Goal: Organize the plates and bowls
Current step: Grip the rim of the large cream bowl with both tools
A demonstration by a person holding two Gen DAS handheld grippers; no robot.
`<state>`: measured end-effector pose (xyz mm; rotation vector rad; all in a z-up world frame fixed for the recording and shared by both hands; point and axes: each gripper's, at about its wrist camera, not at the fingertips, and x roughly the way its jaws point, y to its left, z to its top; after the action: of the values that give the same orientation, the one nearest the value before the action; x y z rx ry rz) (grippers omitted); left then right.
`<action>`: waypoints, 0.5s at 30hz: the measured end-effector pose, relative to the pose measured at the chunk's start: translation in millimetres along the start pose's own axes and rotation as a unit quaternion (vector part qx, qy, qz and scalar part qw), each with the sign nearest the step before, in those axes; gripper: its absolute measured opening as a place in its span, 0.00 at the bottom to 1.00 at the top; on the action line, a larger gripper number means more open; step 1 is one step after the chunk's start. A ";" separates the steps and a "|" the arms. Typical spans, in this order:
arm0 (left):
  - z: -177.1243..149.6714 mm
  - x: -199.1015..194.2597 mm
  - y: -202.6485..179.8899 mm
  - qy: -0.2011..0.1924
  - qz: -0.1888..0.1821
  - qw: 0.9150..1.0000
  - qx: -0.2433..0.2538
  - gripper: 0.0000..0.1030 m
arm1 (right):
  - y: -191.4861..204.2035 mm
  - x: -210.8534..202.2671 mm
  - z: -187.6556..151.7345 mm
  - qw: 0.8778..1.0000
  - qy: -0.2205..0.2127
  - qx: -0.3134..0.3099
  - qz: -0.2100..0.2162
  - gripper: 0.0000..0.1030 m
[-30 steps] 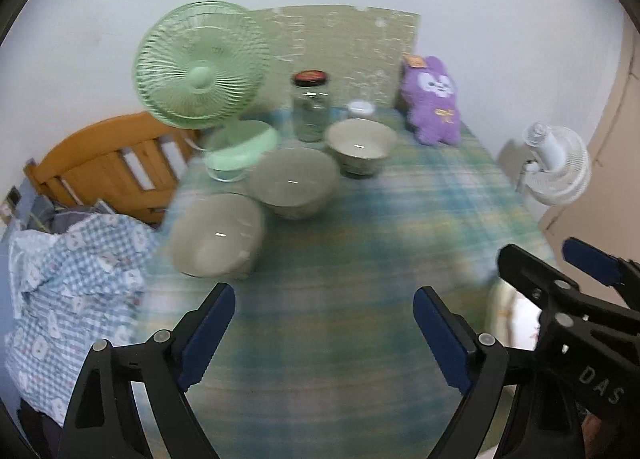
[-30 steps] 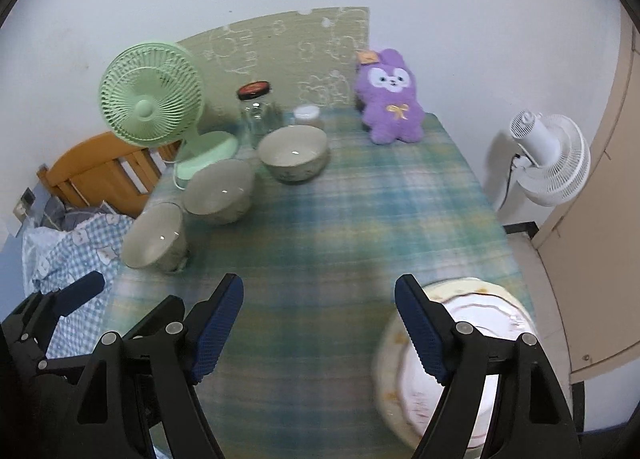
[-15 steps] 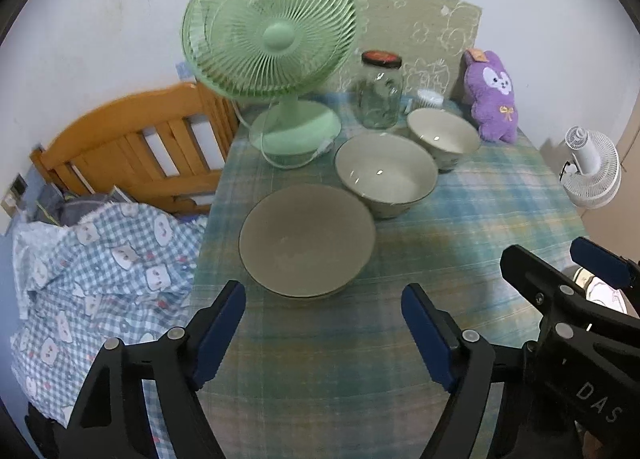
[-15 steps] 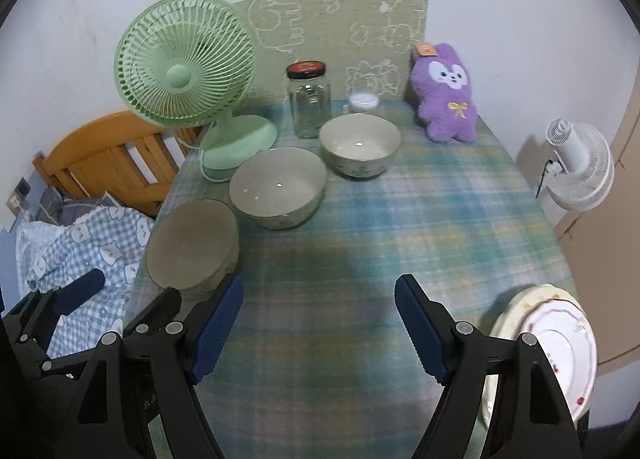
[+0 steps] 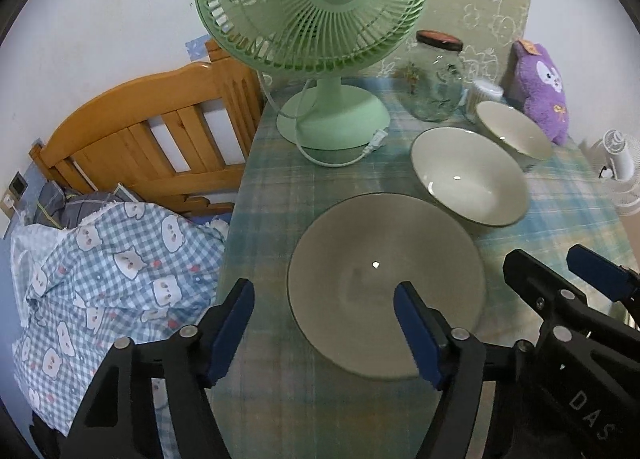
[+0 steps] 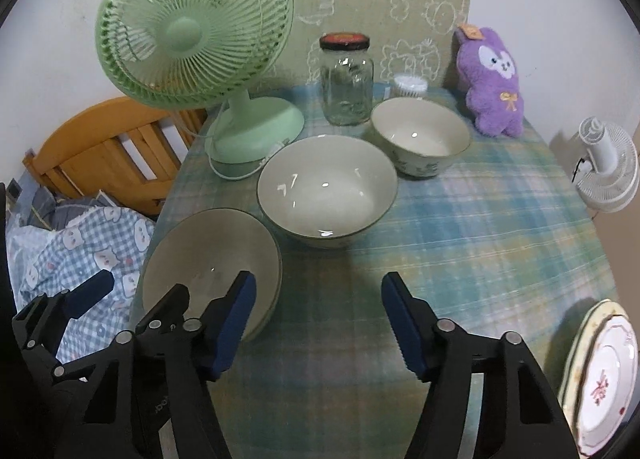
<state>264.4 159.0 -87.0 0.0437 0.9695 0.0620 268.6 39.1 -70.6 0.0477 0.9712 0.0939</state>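
Three cream bowls stand in a diagonal row on the plaid tablecloth: a near bowl (image 5: 384, 283) (image 6: 208, 255), a middle bowl (image 5: 468, 175) (image 6: 326, 191) and a far bowl (image 5: 512, 131) (image 6: 420, 139). My left gripper (image 5: 324, 329) (image 6: 128, 295) hangs over the near bowl's left rim, one finger outside and one over the inside; its jaws are closing, pads not pressing. My right gripper (image 6: 318, 319) (image 5: 560, 275) is beside it, jaws closing over mostly bare cloth, the near bowl's right rim just inside its left finger. Stacked plates (image 6: 600, 371) lie at the table's right edge.
A green desk fan (image 5: 312, 7) with a trailing cord, a glass jar (image 5: 436, 79), a small white pot (image 6: 410, 85) and a purple plush (image 6: 492, 83) line the back. A wooden headboard (image 5: 140, 139) and checked bedding (image 5: 100, 259) lie past the left edge. A white fan (image 6: 604, 167) stands right.
Both grippers have moved left and down towards the near bowl, which now looms large under the left one. Both pairs of jaws have narrowed. The plates have slid to the right wrist view's edge.
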 end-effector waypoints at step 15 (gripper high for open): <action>3.9 42.4 10.6 0.027 -0.016 0.999 0.010 0.36 | 20.1 50.4 7.9 0.999 0.039 -0.013 0.007 0.29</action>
<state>291.2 172.6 -119.0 0.0463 1.0245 0.0245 302.3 64.2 -105.9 0.0274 1.0483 0.1222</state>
